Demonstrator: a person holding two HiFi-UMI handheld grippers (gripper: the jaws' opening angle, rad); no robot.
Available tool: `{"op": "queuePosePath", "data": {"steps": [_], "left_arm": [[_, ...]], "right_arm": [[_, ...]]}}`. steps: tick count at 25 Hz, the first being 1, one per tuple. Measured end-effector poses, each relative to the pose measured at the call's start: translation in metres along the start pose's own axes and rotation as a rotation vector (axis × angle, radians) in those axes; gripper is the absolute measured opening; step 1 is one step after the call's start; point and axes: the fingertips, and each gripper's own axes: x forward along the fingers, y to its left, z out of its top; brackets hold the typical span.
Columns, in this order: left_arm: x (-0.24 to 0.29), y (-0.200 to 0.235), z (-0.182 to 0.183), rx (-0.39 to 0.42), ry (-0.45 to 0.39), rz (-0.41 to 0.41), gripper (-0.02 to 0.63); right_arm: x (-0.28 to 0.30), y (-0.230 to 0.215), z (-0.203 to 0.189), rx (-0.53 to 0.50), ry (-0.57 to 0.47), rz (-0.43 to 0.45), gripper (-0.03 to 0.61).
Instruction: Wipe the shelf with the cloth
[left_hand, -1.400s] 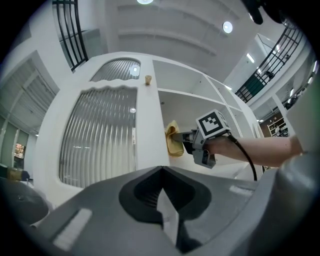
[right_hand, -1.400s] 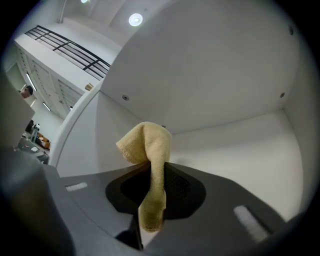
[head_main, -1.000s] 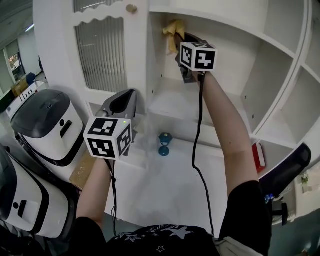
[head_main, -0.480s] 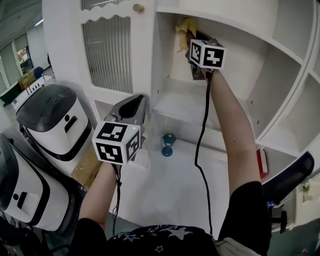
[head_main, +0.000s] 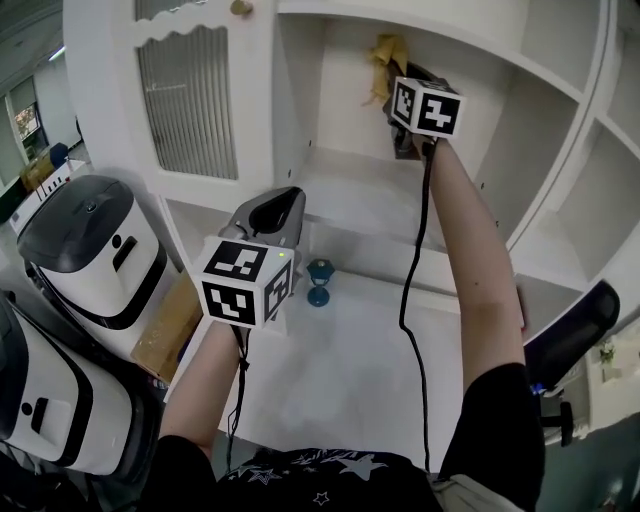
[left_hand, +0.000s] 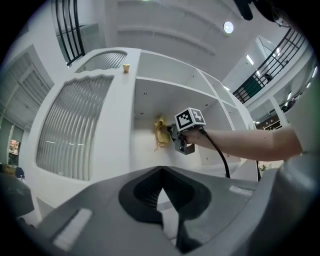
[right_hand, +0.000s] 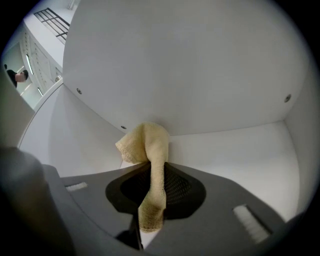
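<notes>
- The yellow cloth (right_hand: 151, 150) is clamped in the right gripper (right_hand: 152, 187). The jaws are closed on its middle, so a short tail hangs out the near side and a bunched wad sticks out front (the wad is presumably the working end).
- The wad is pushed against a seam between two white panels, high in the upper compartment of the shelf unit (head_main: 360, 195). In the head view it's seen near the top of the back wall, left of centre. Contact looks real, but how hard it's pressed can't be told.
- The right arm is stretched up and forward. That's likely why the cloth is gripped mid-length: the jaws are held off the paint and the rubbing is done by the fabric.
- The left gripper (head_main: 280, 205) is held low and out of the way, in front of the ribbed cabinet door (head_main: 185, 95). Its jaws are brought together with nothing between them, and no job for it is apparent.
- Wiping is judged to be under way on the upper back area. The flat board below doesn't look reached yet, nor does the lower level, where a small blue stemmed thing (head_main: 319, 281) is standing.
- The next strokes would probably be dragged along the seam and then down. Care would be needed so the cloth isn't pulled out of the jaws at the corner.
</notes>
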Motion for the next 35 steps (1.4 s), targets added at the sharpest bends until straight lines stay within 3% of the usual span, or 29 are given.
{"op": "queuePosePath", "data": {"steps": [9,17,24,35], "left_arm": [[0.028,-0.025,0.014,-0.006,-0.030,-0.145,0.003],[0.048,-0.046,0.021,-0.002,-0.059,-0.227,0.003],[0.054,-0.057,0.017,-0.012,-0.053,-0.271,0.002],[0.051,-0.056,0.016,-0.024,-0.067,-0.285,0.002]], "right_arm": [[-0.037,-0.074,-0.004,0.011,0.037,-0.207,0.081],[-0.073,-0.140,0.000,0.028,0.063,-0.423,0.080],[-0.093,-0.162,-0.008,0.141,0.061,-0.494,0.080],[-0.109,-0.163,-0.002,0.100,0.079,-0.599,0.078]]}}
